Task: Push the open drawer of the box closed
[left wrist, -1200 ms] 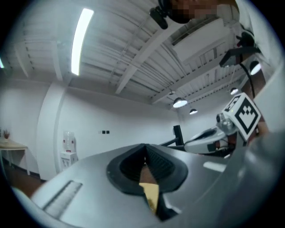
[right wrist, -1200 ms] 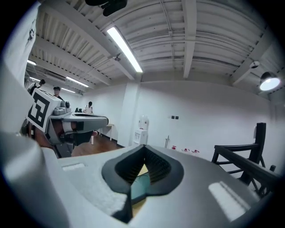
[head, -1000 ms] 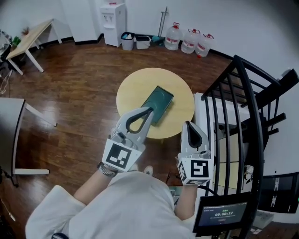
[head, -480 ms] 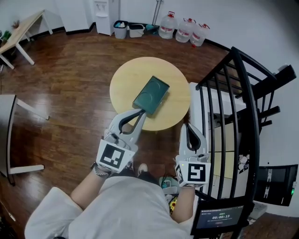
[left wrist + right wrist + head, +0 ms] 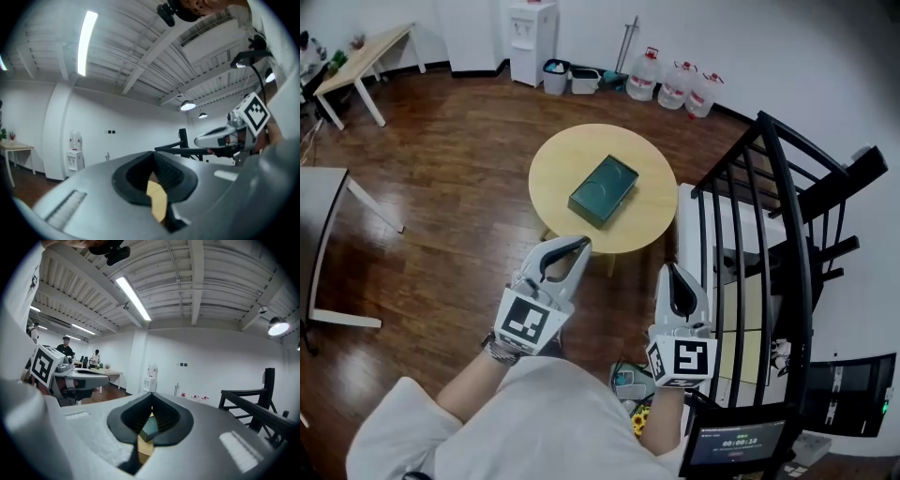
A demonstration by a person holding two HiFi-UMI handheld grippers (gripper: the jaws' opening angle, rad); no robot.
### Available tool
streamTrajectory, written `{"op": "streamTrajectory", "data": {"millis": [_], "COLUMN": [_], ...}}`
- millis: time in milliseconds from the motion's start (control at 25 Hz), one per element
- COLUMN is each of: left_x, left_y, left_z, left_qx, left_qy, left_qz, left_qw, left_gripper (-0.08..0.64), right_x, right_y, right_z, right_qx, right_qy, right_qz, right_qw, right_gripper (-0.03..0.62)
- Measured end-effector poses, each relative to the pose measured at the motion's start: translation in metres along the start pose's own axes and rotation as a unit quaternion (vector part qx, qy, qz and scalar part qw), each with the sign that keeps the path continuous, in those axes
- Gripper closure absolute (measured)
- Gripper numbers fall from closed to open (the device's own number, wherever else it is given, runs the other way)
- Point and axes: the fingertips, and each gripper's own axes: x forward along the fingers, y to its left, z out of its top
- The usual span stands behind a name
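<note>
Round yellow counter (image 5: 555, 173) carries the dark green box (image 5: 603, 190) near its centre, set diagonally. Left tool (image 5: 580, 245) and right tool (image 5: 672, 270) hover by the counter's near edge, jaws pressed together, empty, clear of the box.

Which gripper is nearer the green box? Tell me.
Left. The left gripper is in front of the box, at the table's near edge; the right gripper is farther back, off to the box's right.
</note>
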Motion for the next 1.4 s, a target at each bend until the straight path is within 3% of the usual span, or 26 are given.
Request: {"op": "streamTrajectory", "data": {"millis": [200, 520, 800, 1400], "left_x": [-0.037, -0.105, -0.139, -0.161], "left_y": [-0.063, -0.143, -0.156, -0.143], "left_z": [-0.005, -0.003, 0.023, 0.018], "left_qx": [-0.012, -0.019, 0.000, 0.004], "left_qy": [0.009, 0.031, 0.024, 0.040], "left_qz": [-0.001, 0.008, 0.013, -0.005], "left_qw": [0.9999, 0.9993, 0.9996, 0.9992], "left_gripper": [0.552, 0.552, 0.552, 0.552], "right_x": [-0.063, -0.162, -0.194, -0.189], "right_y": [0.024, 0.035, 0.049, 0.083], "right_z": [-0.006, -0.030, -0.014, 0.000], "right_qx": [-0.017, 0.012, 0.018, 0.023], "right_qy": [-0.014, 0.020, 0.006, -0.005], "right_qz": [0.029, 0.032, 0.029, 0.029], "right_qw": [0.999, 0.999, 0.999, 0.999], "right_gripper": [0.589, 0.589, 0.589, 0.589]}}
